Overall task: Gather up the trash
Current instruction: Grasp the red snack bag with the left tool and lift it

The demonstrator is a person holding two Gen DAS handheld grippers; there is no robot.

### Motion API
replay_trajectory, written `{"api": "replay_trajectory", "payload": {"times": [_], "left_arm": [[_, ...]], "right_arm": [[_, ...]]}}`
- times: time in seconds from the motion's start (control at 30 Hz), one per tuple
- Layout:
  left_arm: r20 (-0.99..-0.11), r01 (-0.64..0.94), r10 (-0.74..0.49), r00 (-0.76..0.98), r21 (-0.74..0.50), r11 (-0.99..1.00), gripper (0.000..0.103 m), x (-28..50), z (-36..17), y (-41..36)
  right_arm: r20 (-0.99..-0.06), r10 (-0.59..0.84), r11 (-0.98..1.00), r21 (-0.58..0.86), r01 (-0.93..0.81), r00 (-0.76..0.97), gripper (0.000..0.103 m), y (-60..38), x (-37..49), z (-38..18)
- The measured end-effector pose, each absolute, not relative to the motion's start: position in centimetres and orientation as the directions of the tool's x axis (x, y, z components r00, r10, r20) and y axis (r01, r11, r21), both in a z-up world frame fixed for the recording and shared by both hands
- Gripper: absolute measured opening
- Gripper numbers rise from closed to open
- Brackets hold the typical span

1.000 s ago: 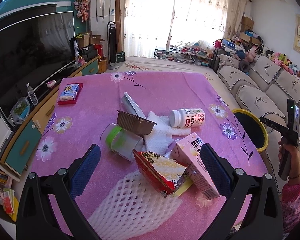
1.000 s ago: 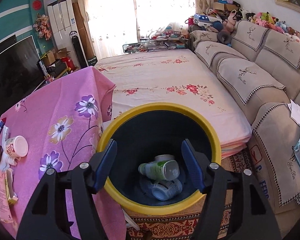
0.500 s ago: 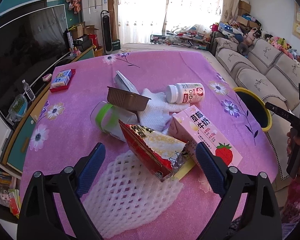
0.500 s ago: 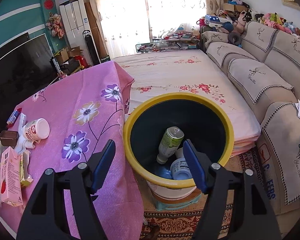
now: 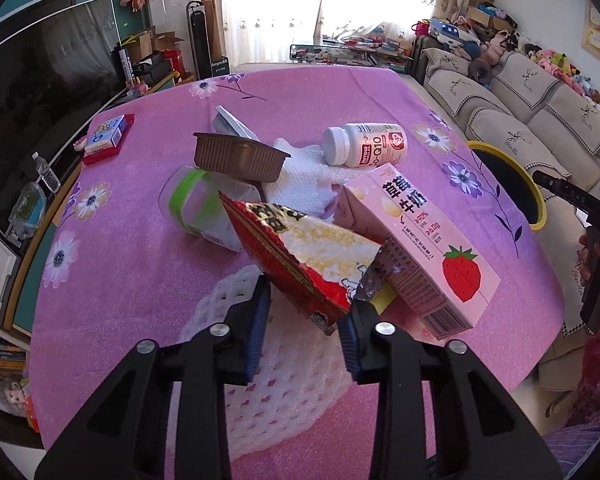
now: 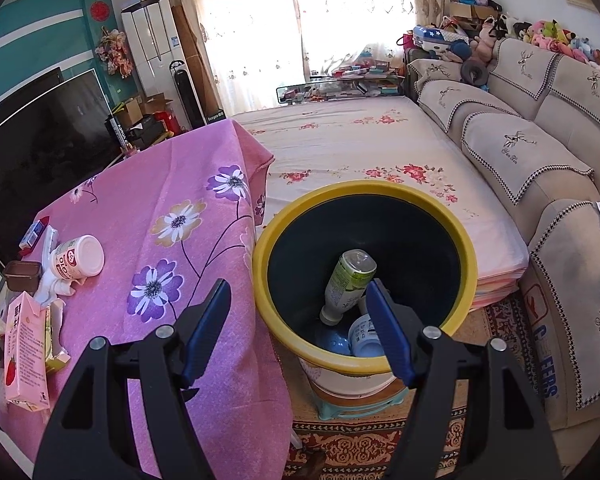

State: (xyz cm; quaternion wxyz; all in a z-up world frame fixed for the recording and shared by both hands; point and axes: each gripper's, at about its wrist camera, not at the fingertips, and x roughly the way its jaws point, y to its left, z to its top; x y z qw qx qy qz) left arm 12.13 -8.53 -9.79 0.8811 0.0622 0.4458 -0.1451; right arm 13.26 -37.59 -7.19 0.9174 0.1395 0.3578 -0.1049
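Note:
On the pink flowered tablecloth point(image 5: 148, 264) lies a pile of trash. My left gripper point(image 5: 306, 312) is shut on the near corner of a red snack bag point(image 5: 296, 256). Beside the bag lie a pink strawberry milk carton point(image 5: 412, 240), a white pill bottle point(image 5: 366, 145), a brown foil tray point(image 5: 236, 156), a clear tub with a green band point(image 5: 204, 204) and white foam netting point(image 5: 276, 368). My right gripper point(image 6: 300, 320) is open and empty above the near rim of the yellow-rimmed trash bin point(image 6: 364, 200), which holds a green-labelled bottle point(image 6: 346, 284) and other bottles.
A blue and red box point(image 5: 106, 138) lies at the table's far left. A TV cabinet runs along the left, a beige sofa point(image 6: 540, 152) along the right. The bin also shows in the left wrist view point(image 5: 538, 200) at the table's right edge. The pill bottle point(image 6: 78, 256) and carton point(image 6: 24, 352) show in the right wrist view.
My left gripper has moved forward and closed on the red snack bag's corner. My right gripper has drawn back from over the bin and stays open.

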Motion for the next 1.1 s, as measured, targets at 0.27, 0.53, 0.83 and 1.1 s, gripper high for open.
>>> {"api": "replay_trajectory", "payload": {"times": [0.27,0.53,0.83,1.1], "left_arm": [[-0.77,0.305,-0.202,0.605,-0.009,0.952,0.002,11.4,-8.6,-7.5],[-0.705,0.305,-0.209,0.678,0.011,0.952,0.002,11.5,-4.5,-7.4],[-0.653,0.429,-0.305,0.694,0.035,0.903,0.002,14.3,-0.2,-13.9],[-0.651,0.608,-0.468,0.598,-0.012,0.794,0.002,17.2,1.5,-25.5]], "right_arm": [[-0.673,-0.078,0.944,0.187,0.272,0.735,0.066,-37.0,13.2,-6.7],[-0.64,-0.102,0.948,0.169,0.269,0.762,0.066,-36.7,11.6,-5.1],[-0.625,-0.185,0.926,0.148,0.347,0.759,0.066,-39.5,7.9,-4.6],[-0.613,-0.25,0.887,0.165,0.431,0.75,0.066,-43.2,4.7,-4.7]]}}
